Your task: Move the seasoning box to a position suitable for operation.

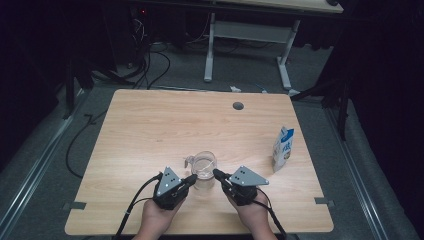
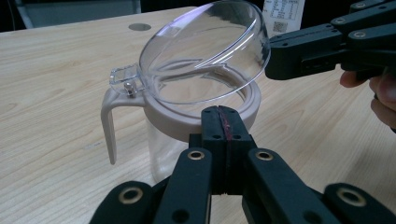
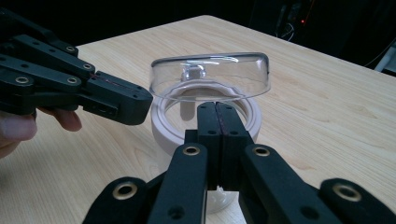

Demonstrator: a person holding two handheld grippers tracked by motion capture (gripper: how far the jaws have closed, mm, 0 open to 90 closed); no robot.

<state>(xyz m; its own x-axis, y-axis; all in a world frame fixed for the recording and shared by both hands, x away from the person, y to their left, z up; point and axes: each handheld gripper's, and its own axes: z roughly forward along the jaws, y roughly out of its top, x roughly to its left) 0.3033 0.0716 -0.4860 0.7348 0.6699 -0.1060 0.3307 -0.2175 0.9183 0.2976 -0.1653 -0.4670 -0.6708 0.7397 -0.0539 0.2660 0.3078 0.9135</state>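
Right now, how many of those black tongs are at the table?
2. The left tongs sit at the clear jug's left side, the right tongs at its right side, each held in one hand near the table's front edge, both shut.

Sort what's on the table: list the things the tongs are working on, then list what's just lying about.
In the job: clear jug with its hinged lid tipped up; left tongs and right tongs, both shut, at its rim.

Lying about: carton, standing near the table's right edge.

Print on the white-and-blue carton (image 1: 283, 148) was too small to read. The clear plastic jug (image 3: 205, 112) had its base hidden behind closed black jaws.
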